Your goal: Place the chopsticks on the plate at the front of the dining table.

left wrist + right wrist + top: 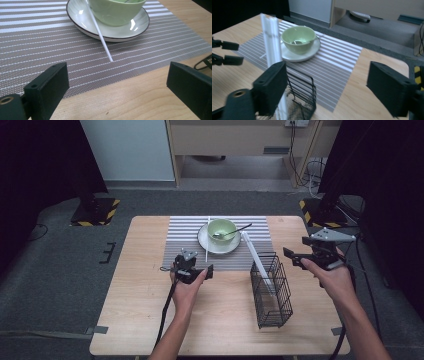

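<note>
- Fingers of the left gripper (209, 271) stood wide apart with nothing between them, low over the bench (135, 320) at the near edge of the striped placemat (185, 235).
- Just beyond those fingers, one white chopstick (101, 37) lay with its far end propped on the rim of the saucer (82, 23) and its near tip resting on the placemat. It touched neither finger.
- On the saucer sat the green bowl (221, 229), upright, with a dark spoon (235, 231) inside, handle pointing to the right.
- Right of the bowl, the black wire basket (271, 292) stood on the bench at the placemat's near right corner. White sticks (256, 257) leaned in it, tops tilted toward the bowl; I could not count them.
- Fingers of the right gripper (292, 257) were also apart and empty, raised beside the basket's upper right and clear of it.
- Judgement on progress: the work appeared to be laying chopsticks from the basket beside the bowl. One chopstick was placed and released. The sticks in the basket were still to be moved, and the placed one lay crooked on the saucer, so it may need straightening.
</note>
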The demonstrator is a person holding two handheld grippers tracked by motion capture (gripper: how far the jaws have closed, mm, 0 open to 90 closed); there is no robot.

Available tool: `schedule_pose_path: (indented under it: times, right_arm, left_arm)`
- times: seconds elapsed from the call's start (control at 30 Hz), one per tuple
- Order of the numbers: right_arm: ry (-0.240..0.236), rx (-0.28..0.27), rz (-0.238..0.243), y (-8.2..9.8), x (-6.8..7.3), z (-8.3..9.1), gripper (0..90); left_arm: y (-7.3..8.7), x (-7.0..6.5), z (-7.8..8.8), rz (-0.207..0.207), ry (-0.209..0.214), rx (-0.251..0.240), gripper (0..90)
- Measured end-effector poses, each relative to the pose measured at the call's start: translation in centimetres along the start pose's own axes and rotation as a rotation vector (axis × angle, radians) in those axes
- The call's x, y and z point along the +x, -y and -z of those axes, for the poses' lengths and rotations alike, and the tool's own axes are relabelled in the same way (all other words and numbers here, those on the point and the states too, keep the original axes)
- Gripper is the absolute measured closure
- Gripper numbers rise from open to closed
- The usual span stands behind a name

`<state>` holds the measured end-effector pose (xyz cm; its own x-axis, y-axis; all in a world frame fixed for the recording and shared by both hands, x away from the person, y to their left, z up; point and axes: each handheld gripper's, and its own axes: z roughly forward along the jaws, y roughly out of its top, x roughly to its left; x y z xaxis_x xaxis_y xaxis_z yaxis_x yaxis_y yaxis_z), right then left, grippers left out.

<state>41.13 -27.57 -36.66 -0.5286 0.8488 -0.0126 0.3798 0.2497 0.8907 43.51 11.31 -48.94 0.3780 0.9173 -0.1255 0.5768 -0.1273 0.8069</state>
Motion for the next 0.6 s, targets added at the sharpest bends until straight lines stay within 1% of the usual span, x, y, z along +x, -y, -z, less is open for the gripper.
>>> schedule_pose_path:
  times: [0.1,0.17,0.27,0.3,0.4,0.5,0.53,0.6]
  right_arm:
    - [-0.037,0.005,0.021,-1.8,1.0,-0.7,30.1]
    - [-0.057,0.008,0.037,-2.7,1.7,-1.4,35.6]
    - [-0.093,0.012,0.059,-3.8,2.8,-2.5,42.9]
    - [-0.1,0.016,0.063,-4.0,3.3,-2.9,45.9]
    - [-0.141,0.035,0.073,-4.4,4.2,-4.1,52.2]
    - [-0.156,0.056,0.085,-4.4,5.0,-5.3,57.6]
    - [-0.163,0.063,0.086,-4.3,5.3,-5.7,59.6]
    - [-0.164,0.071,0.092,-4.2,5.6,-6.1,63.0]
  left_arm:
    - [0.0,0.2,0.5,-0.015,-0.003,-0.01,3.7]
    - [0.1,0.3,0.8,-0.018,-0.016,-0.016,3.6]
    - [0.4,0.5,1.2,-0.027,-0.012,-0.02,4.1]
    - [0.5,0.6,1.3,-0.03,-0.01,-0.012,4.1]
    - [0.8,0.6,1.5,-0.036,-0.005,-0.006,4.6]
    - [0.9,0.6,1.6,-0.045,-0.005,-0.005,4.6]
    - [1.0,0.6,1.9,-0.055,-0.017,-0.01,4.7]
    - [1.1,0.6,2.0,-0.052,-0.012,-0.014,4.8]
